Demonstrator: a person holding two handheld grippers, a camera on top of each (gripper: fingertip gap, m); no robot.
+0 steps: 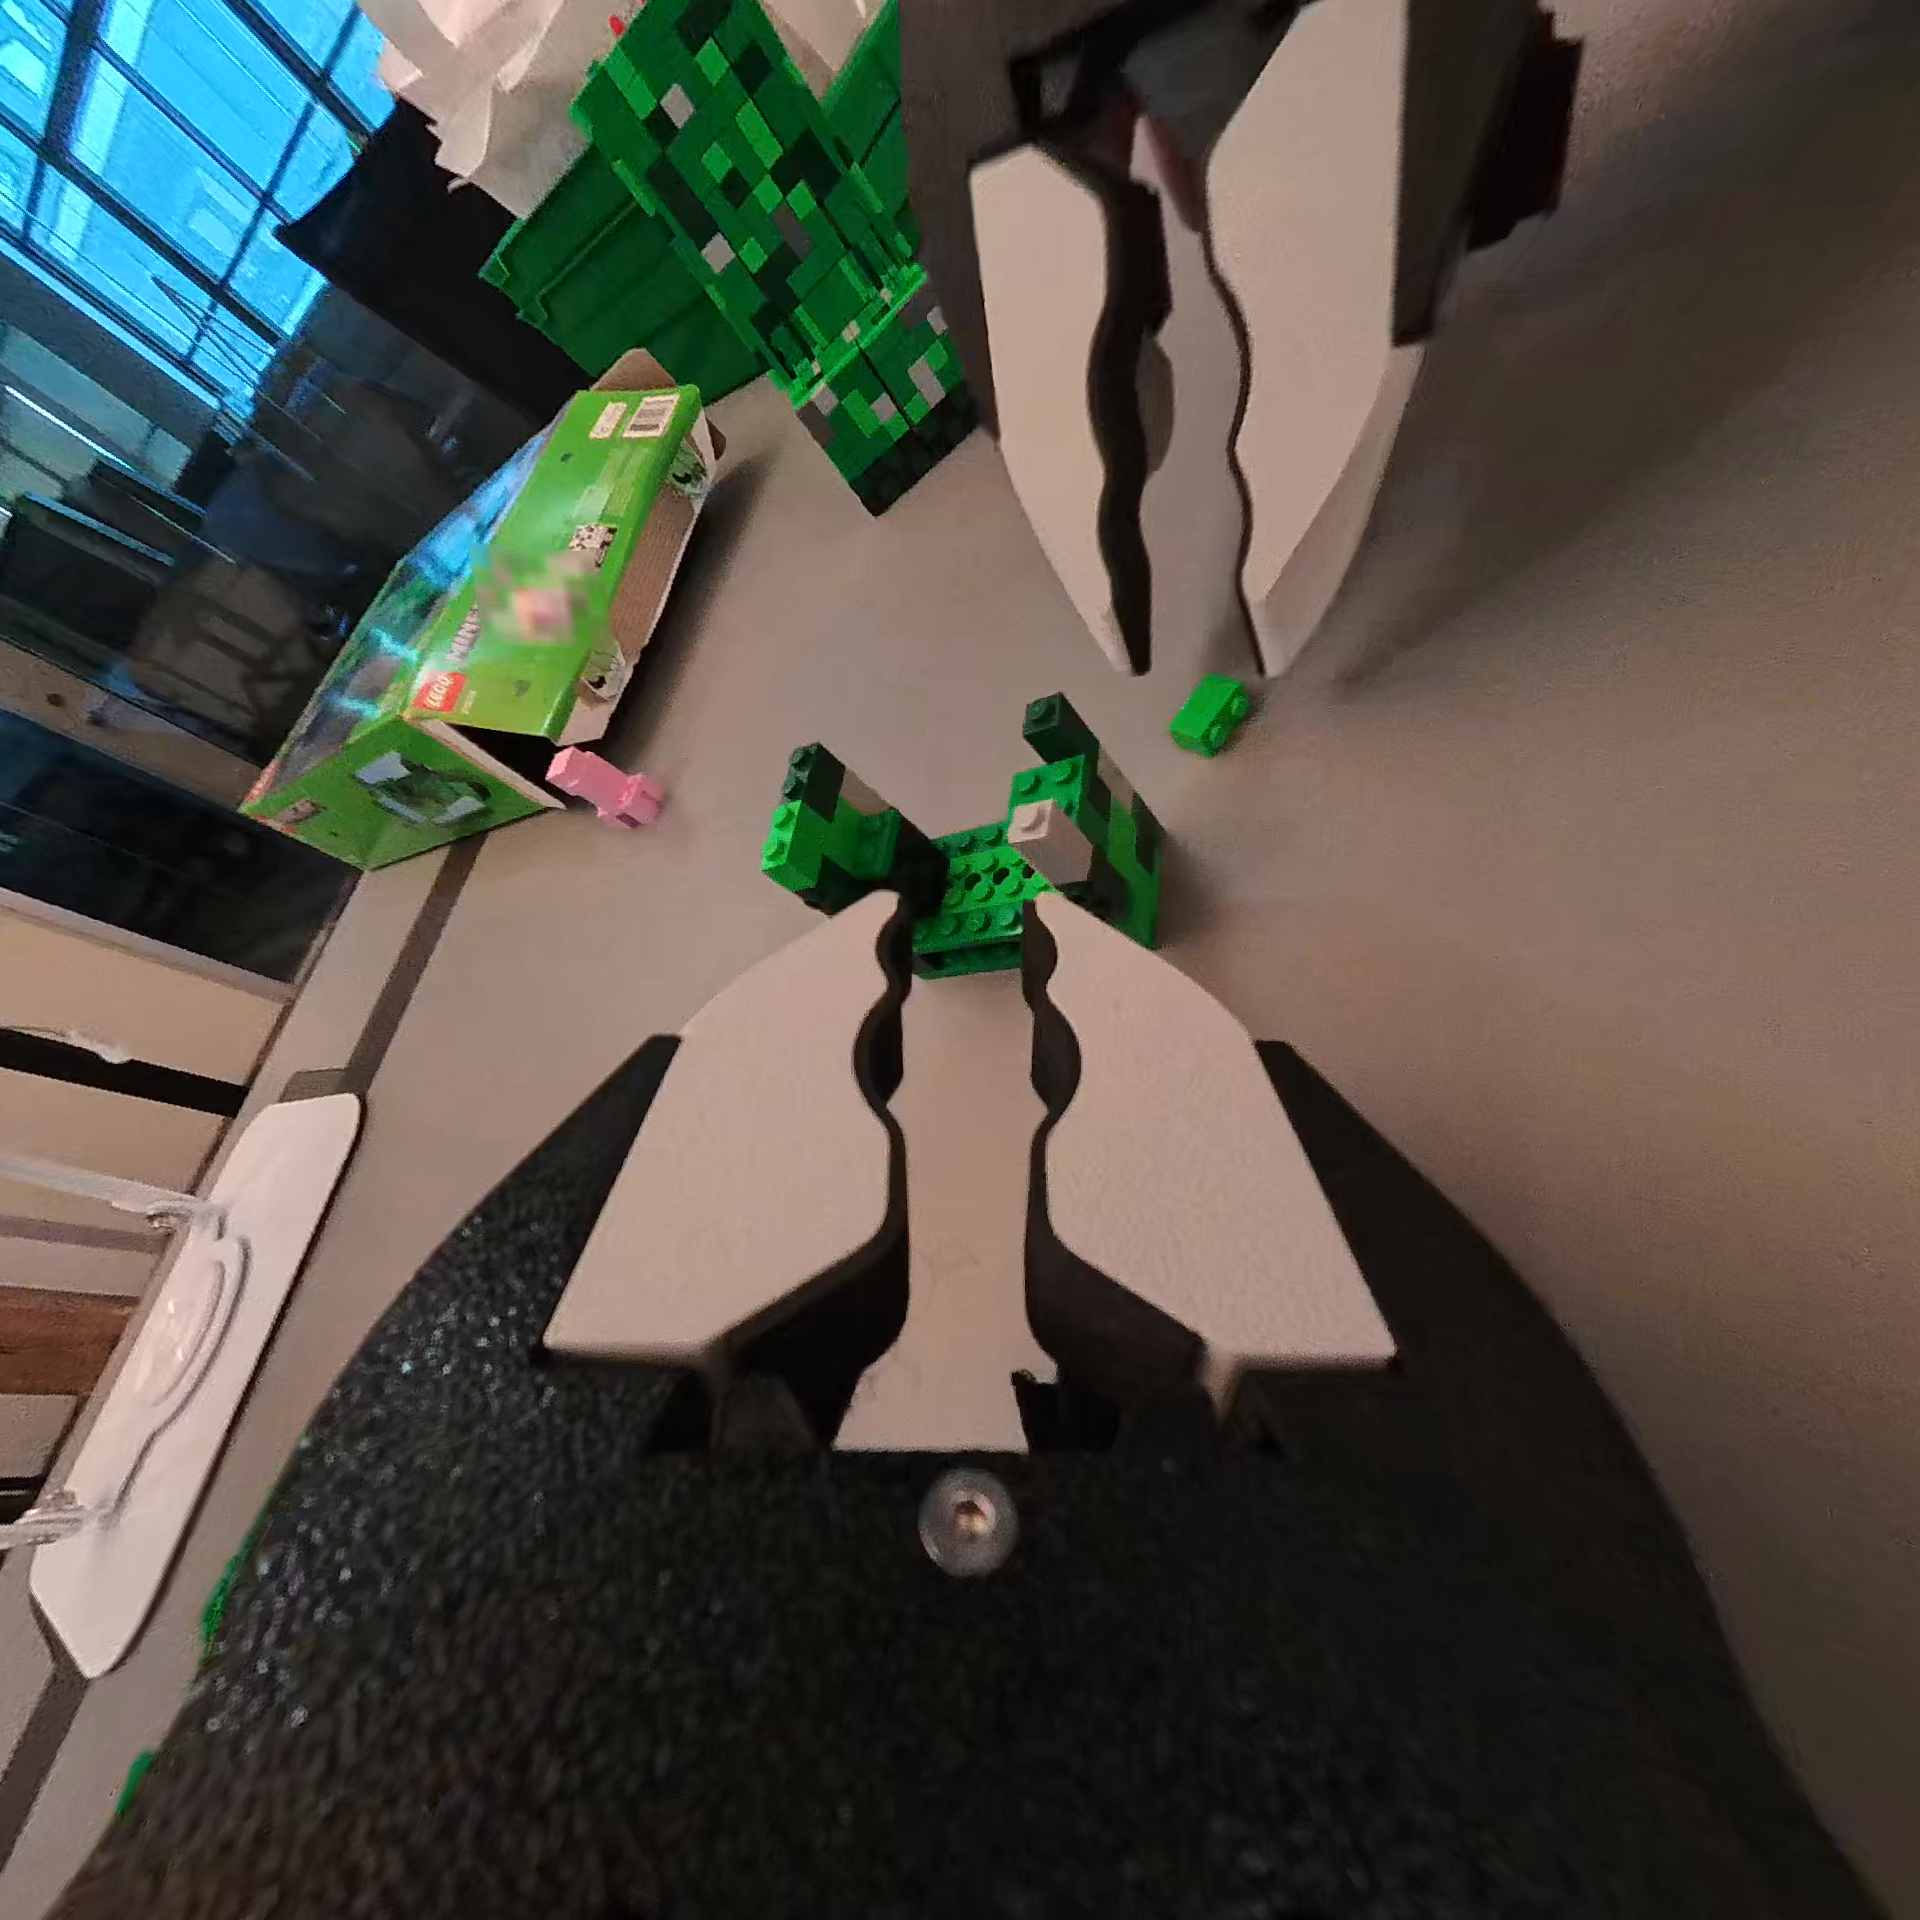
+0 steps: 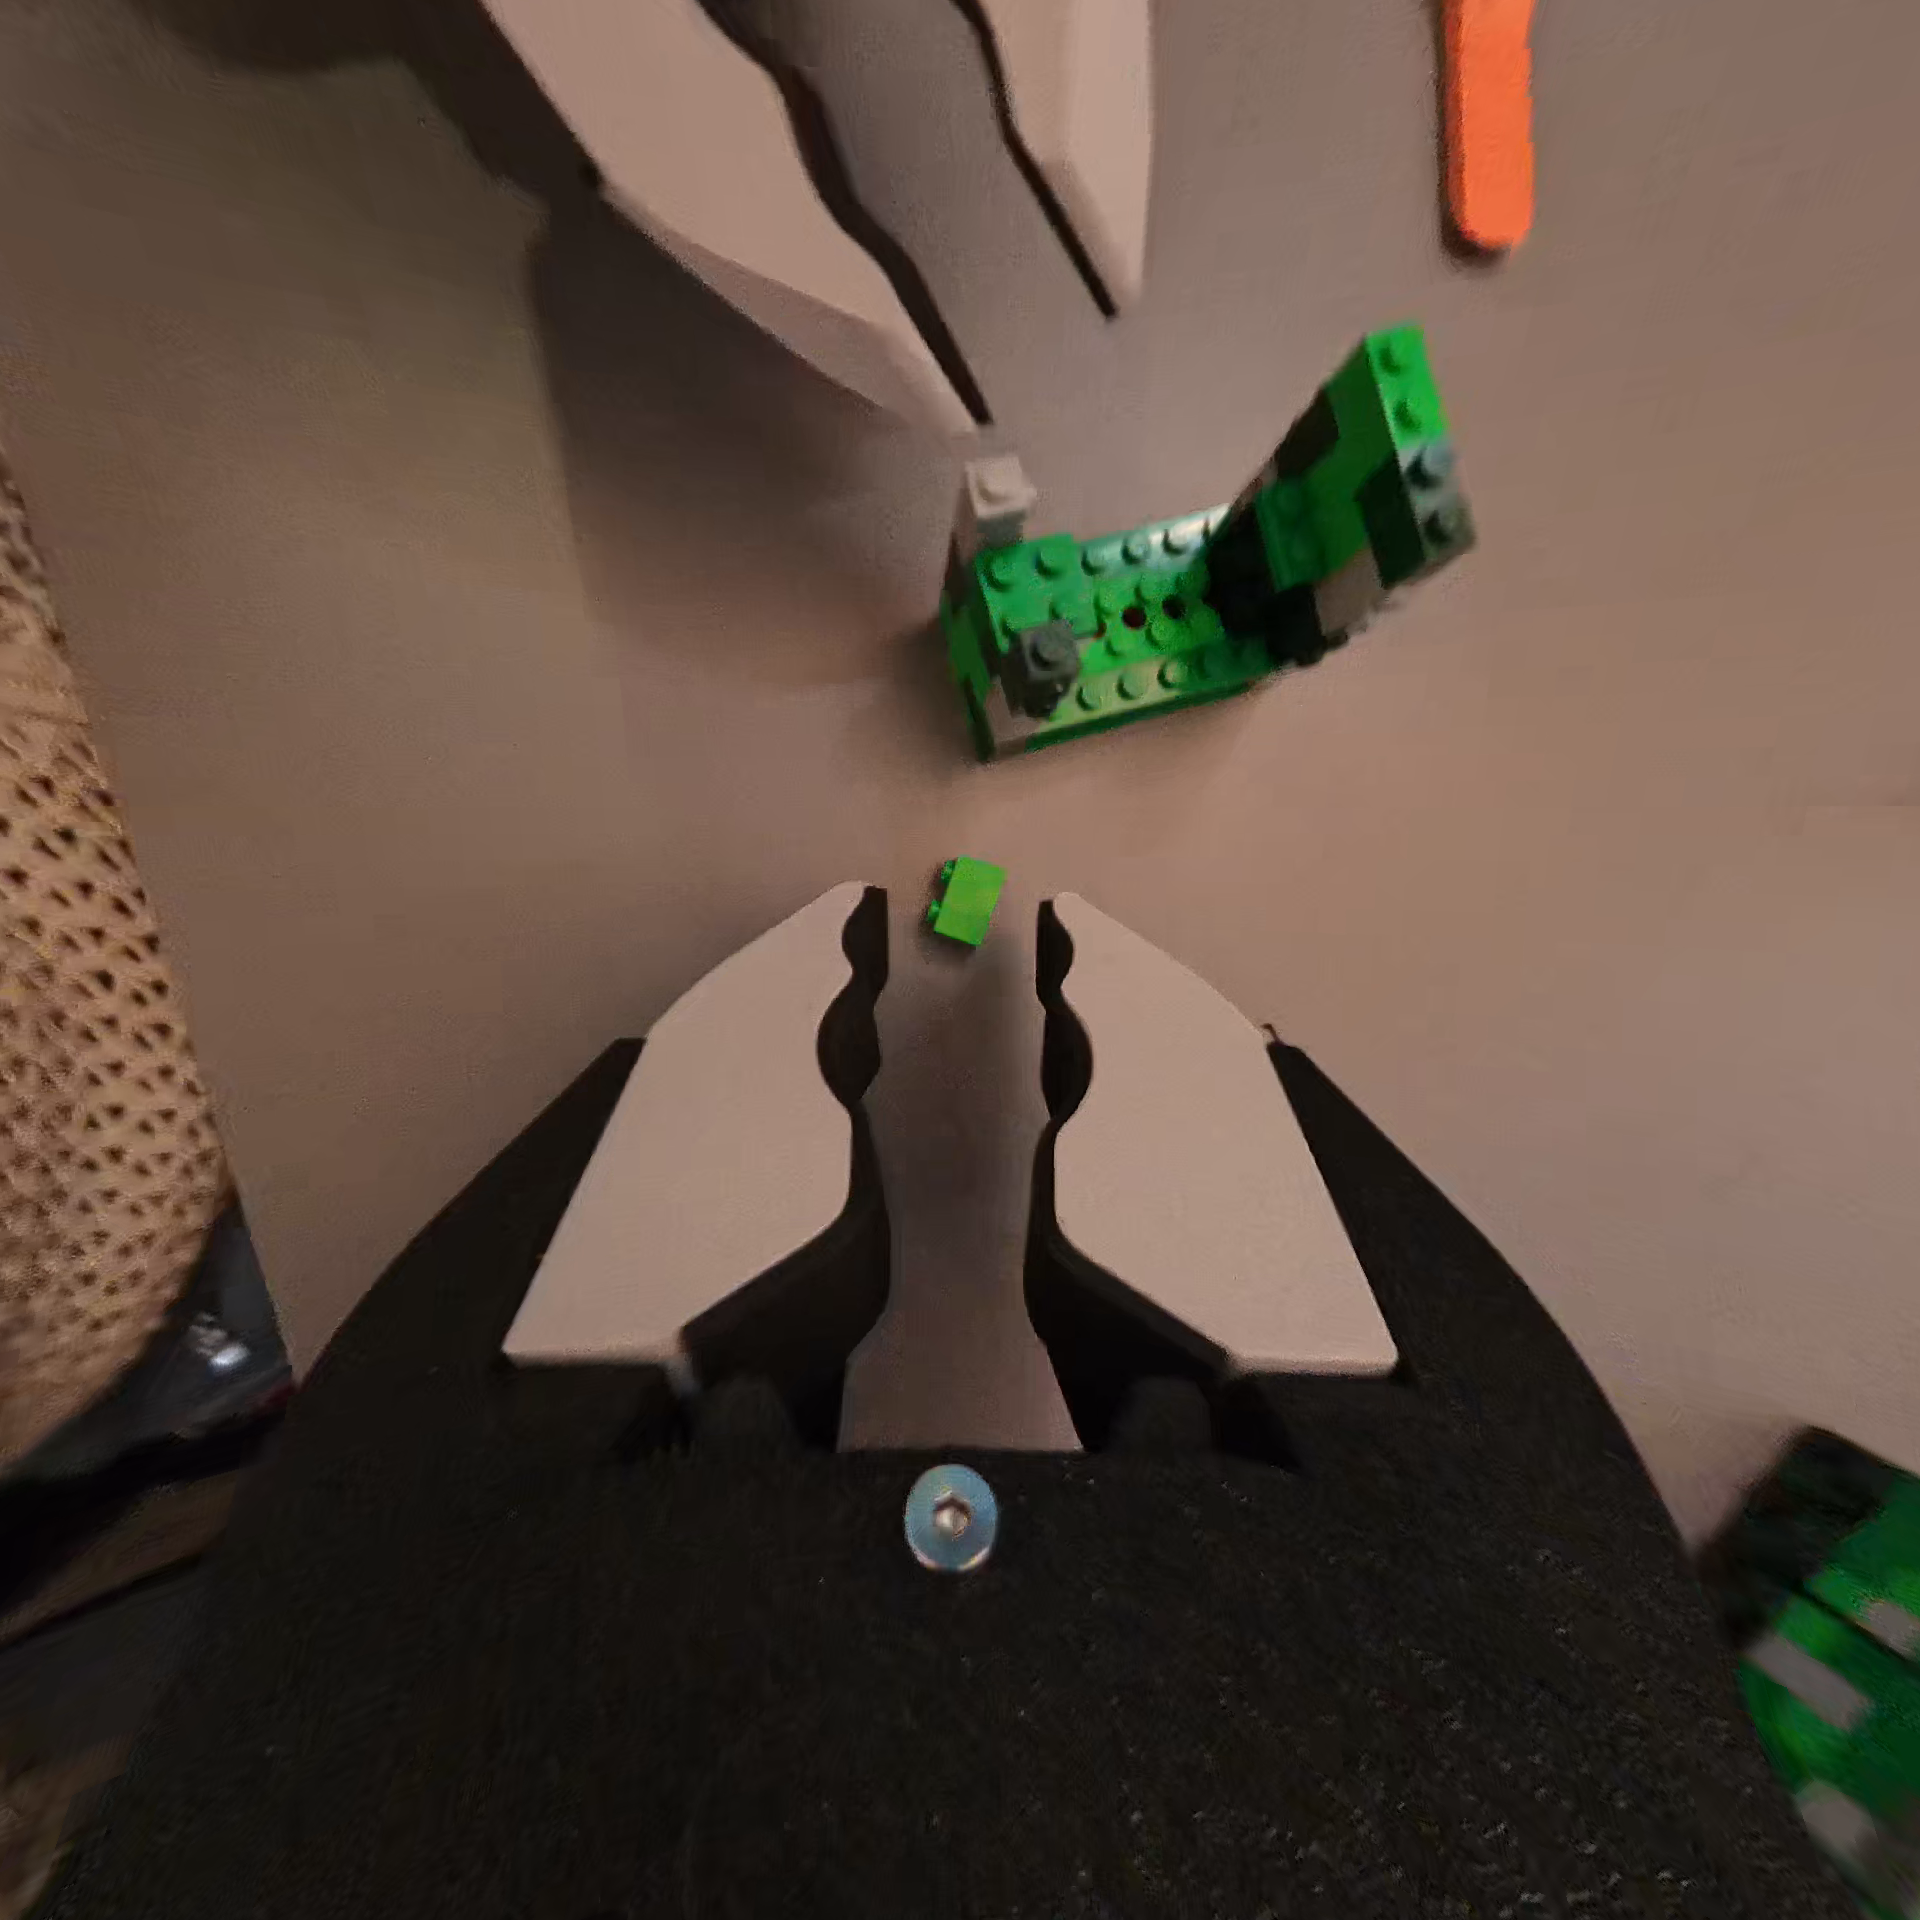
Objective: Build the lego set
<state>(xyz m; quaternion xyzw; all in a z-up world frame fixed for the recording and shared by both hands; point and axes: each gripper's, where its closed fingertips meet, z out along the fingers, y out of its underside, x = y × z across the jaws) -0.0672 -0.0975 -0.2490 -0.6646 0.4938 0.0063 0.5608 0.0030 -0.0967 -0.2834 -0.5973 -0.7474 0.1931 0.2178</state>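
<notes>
The right gripper point(image 2: 961, 904) hangs just over the grey table point(image 2: 520, 727). Its jaws are open a little way and hold nothing. A small bright green plastic brick point(image 2: 966, 902) lies on the table between its two tips, but I cannot see either tip touching it. I think the step in hand is picking up this brick. The next move calls for going down a bit more and closing gently on its flat sides, so it does not pop out.

The left gripper point(image 1: 966, 914) is also a little open and empty. Its tips sit right at the near edge of the half-built green, dark green and grey brick piece point(image 1: 966, 842). I cannot tell if they touch it. It may be there to keep the piece steady.

Farther off lie a small pink brick animal point(image 1: 608, 792) and an open green cardboard box point(image 1: 488, 665) with a red brand logo and a barcode. Behind stands a tall green blocky brick figure point(image 1: 779, 229).
</notes>
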